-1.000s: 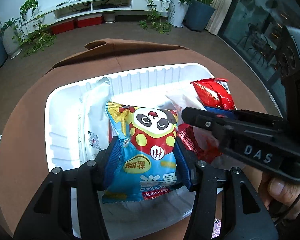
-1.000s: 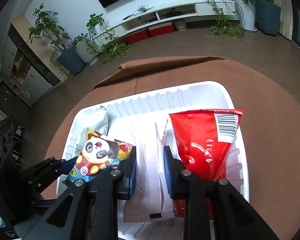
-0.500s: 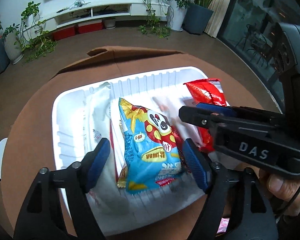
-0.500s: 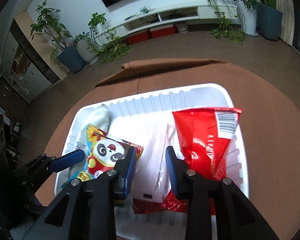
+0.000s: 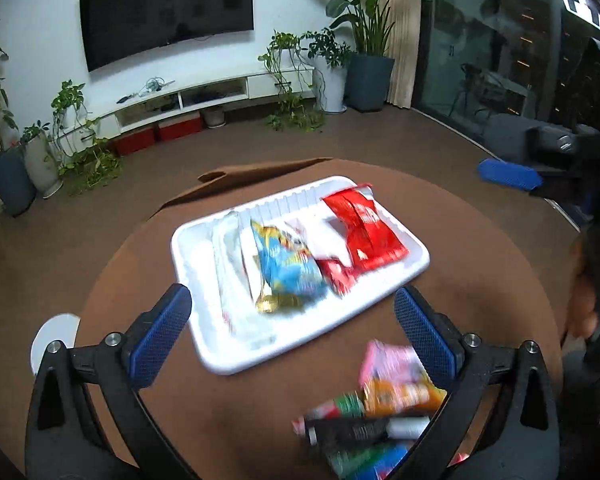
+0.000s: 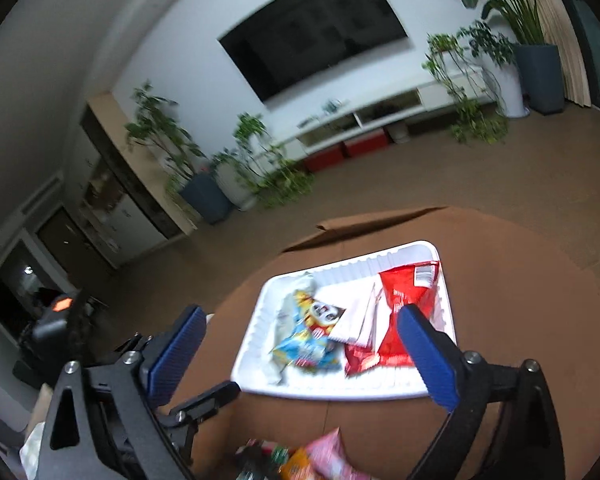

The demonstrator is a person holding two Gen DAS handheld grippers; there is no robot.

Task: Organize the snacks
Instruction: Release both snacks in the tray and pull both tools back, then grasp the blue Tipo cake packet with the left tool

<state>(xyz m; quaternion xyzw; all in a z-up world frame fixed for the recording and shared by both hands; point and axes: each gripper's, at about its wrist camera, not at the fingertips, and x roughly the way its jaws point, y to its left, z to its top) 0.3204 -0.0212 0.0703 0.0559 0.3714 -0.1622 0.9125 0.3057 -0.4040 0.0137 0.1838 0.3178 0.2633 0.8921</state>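
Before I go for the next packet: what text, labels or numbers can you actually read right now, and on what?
Nothing reads as words.
Red packet: a barcode label, digits too small.
Blue panda packet: print blurred.
White packet: no legible print.
Loose snack pile in front of the white tray: motion-blurred, nothing legible.
White sign behind the glass: a bare shape, no letters.

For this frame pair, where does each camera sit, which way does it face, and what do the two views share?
Left wrist: on the left gripper, looking down along its open blue fingers at the white tray; a hand shows at right.
Right wrist: on the right gripper, open, facing the same tray; the other gripper shows at left.
Shared: tray, panda packet, red packet, loose snacks, TV wall.
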